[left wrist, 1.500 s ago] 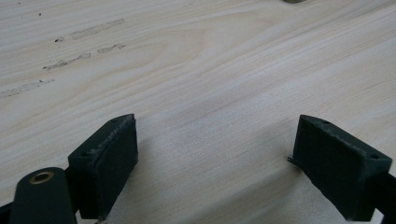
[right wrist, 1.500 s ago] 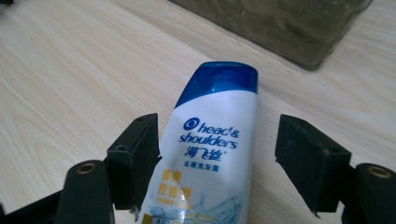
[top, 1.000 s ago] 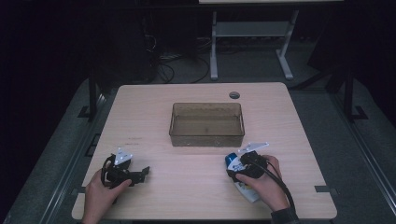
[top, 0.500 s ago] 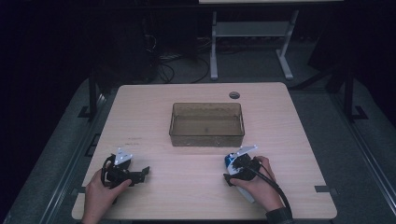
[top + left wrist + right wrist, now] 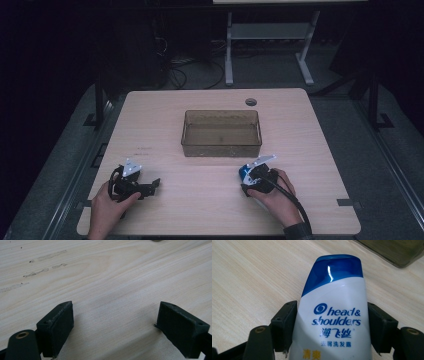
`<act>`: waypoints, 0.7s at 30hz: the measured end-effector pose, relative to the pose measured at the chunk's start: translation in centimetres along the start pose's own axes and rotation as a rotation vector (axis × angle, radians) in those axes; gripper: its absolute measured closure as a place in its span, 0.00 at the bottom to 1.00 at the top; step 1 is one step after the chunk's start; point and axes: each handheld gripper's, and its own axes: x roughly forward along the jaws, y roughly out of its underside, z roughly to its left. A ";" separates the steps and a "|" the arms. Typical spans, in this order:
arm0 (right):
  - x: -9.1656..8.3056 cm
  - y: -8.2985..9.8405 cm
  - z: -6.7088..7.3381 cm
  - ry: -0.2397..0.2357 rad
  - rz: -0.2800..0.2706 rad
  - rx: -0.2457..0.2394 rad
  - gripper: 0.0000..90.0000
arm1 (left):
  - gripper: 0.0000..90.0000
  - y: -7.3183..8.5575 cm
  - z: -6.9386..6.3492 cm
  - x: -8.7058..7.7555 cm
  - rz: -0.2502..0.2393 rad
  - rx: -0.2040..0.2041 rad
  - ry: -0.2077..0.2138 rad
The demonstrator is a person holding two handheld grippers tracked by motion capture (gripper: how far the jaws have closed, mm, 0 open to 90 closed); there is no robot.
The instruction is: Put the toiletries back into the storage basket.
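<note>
Fingers (image 5: 284, 325) of the right gripper (image 5: 248, 181) flank a shampoo bottle (image 5: 334, 315); both pads sit against its white sides after closing in on it in the last moment. One second ago this gripper stood slightly nearer the table's right edge; it now sits a little further left and nearer the front edge. Left gripper (image 5: 150, 187) fingers (image 5: 58, 325) stand wide apart over bare wood near the front-left corner, position unchanged. Right gripper view resolves the bottle's blue cap (image 5: 334, 270) and printed label; the high view gives only a blue-and-white shape. Farther back, a clear bin (image 5: 221, 134) stands at the table (image 5: 320, 150) centre.
</note>
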 end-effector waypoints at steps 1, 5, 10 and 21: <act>0.0 0.0 0.0 0.000 0.002 0.002 0.36 | 0.14 0.0 0.0 0.0 0.000 0.000 0.000; -0.1 0.0 -0.1 -0.007 0.005 -0.001 0.36 | 0.14 0.0 0.0 0.0 0.000 -0.001 0.000; -0.2 0.0 -0.4 -0.025 0.005 0.012 0.36 | 0.14 0.0 0.0 0.0 0.000 -0.001 0.000; -1.4 0.2 -1.3 -0.065 -0.049 0.052 0.37 | 0.14 0.0 0.0 0.0 -0.001 -0.001 0.000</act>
